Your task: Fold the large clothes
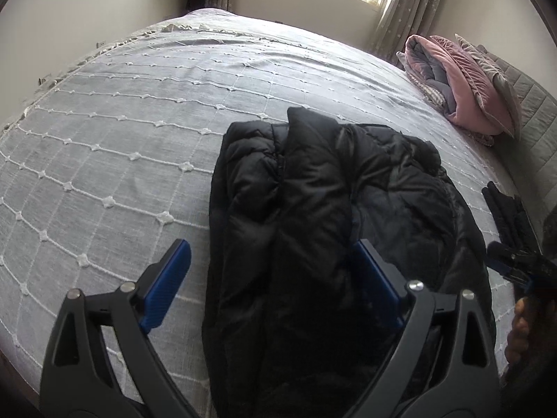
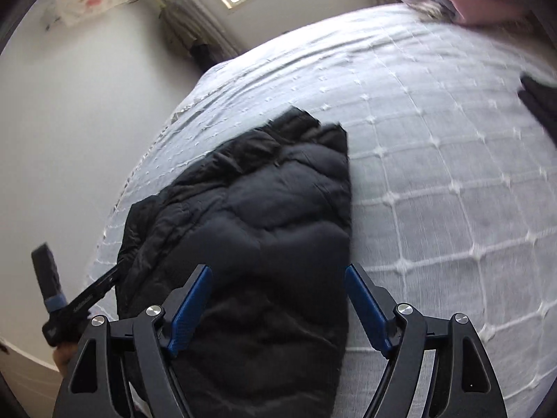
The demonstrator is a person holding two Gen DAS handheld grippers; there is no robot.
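Both the left gripper (image 1: 275,278) and the right gripper (image 2: 278,303) hang wide open and empty above the folded black puffer jacket (image 1: 313,216) on the grey bedspread (image 1: 122,146), its near end cut off, while the right view is motion-blurred.

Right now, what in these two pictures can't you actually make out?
- Near end of the black jacket: cut off by the bottom edge in both views, partly behind the left gripper and right gripper.
- Dark item at the bed's right edge: left view cuts it off; the right view blurs it.
- Pink bedding: cropped and blurred in the right view.
- Paper on the wall: too blurred to read.
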